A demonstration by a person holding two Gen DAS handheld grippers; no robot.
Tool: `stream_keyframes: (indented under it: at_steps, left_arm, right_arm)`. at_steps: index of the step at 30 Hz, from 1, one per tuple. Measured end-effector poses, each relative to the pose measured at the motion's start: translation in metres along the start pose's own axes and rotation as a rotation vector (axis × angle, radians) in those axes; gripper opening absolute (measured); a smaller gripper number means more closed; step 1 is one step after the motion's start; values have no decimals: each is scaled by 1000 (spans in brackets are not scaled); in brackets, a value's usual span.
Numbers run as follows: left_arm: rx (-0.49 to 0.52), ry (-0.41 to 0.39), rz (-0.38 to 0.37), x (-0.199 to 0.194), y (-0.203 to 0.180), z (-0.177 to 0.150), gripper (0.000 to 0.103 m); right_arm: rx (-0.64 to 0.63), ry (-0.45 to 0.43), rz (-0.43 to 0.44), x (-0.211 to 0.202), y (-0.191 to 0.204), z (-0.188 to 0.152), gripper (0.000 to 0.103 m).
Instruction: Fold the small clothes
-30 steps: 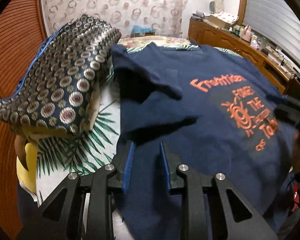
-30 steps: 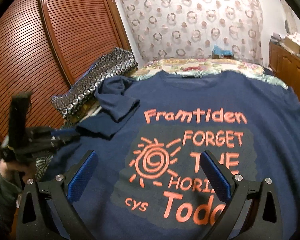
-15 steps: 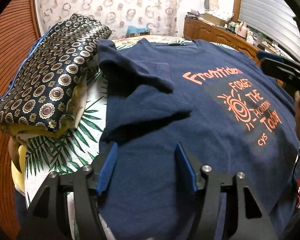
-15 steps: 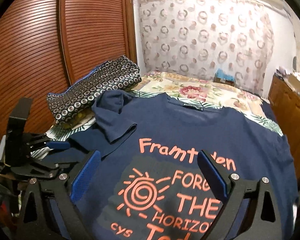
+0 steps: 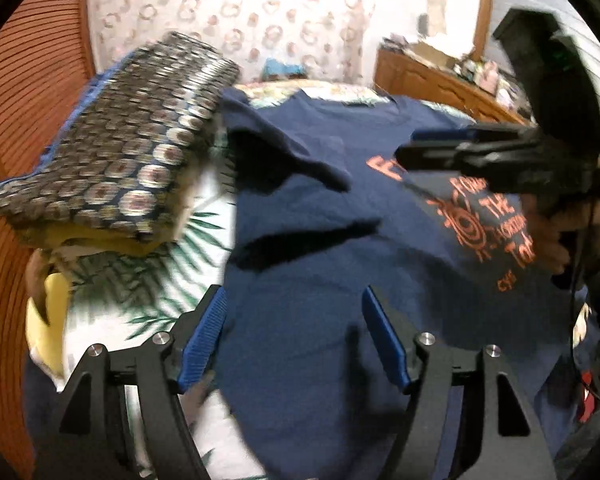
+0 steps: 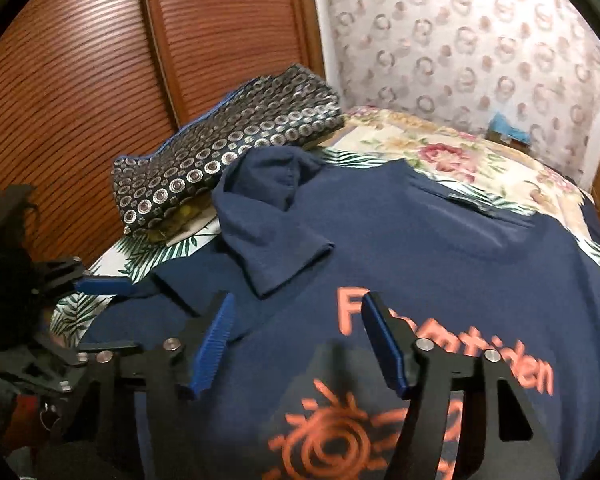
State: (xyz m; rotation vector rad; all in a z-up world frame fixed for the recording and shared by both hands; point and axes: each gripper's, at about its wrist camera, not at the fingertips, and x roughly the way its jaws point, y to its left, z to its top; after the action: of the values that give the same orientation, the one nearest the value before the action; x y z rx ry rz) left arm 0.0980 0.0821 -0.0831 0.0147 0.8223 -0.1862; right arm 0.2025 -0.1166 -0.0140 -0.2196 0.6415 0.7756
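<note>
**Both grippers open over the navy shirt**

Slatted wooden doors [image 6: 80, 100] and a ring-patterned curtain [image 6: 480, 40] back a bed [image 6: 440, 152] with a floral and palm-leaf cover. Spread flat across it lies the shirt [image 5: 320, 280], navy with orange lettering, collar toward the curtain. Its sleeve [image 6: 268, 232] on the door side is folded in over the chest. Beside that sleeve sits a stack of folded cloth topped by a dark circle-print piece [image 5: 120, 152].

Left gripper [image 5: 294, 336] — fingers spread wide, nothing between them. It hangs over the shirt's door-side edge: the left blue pad [image 5: 204, 340] sits right at the line where navy meets the palm-leaf cover, the other pad [image 5: 384, 340] over plain shirt body. Whether the tips touch the cloth cannot be told.

Right gripper [image 6: 296, 344] — also well open and empty. It stands above the chest print, with the lettering showing between and behind its pads [image 6: 216, 344]; the folded sleeve lies just ahead of the left one. Contact with the fabric is unclear.

Each gripper shows in the other's view, the two near one another over the shirt.
</note>
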Motion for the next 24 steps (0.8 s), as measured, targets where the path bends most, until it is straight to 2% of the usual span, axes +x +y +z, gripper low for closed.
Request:
stream_keyframes:
  at_steps: [3,6,9,10,11,12,13,14,18,22,24]
  left_arm:
    - [-42,-31,17,-12,13,-1,71]
    - [-67,-46,34,-20,24,-2,71]
    - [-84,-51,46,-22,30,-3,71]
    - [-89,-51,45,-21,31,-3,71]
    - [-96,-50,44,-21,33,-4,71]
    - [-100,-49,45,-20,33,-6,71]
    - [-103,-46,44,-19,34,-7,71]
    - [-104,-45,44,-17,34,-6,71]
    - [-113,-45,39,-17,35,-9,71]
    - [-118,-44,35,-16,34,-8,71]
    - [-121,-44,31,-15,33,-7,71]
  right_arm:
    - [-26,39,40,23,7,10,61]
    - [-74,71,24,47,15,19,60]
    - [-124,99,-45,67,20,27,40]
    - [-126,106,-61,73,20,29,31]
    - [-123,121,-58,80,19,32,24]
    - [-123,127,-55,83,19,34,20]
    - [-126,130,-50,85,17,36,8]
    - [-124,127,-42,83,18,37,3]
    - [-75,40,-11,49,4,49,3]
    - [17,-19,-53,14,-26,57,3]
    - [82,-28,-101,4,-47,57,3]
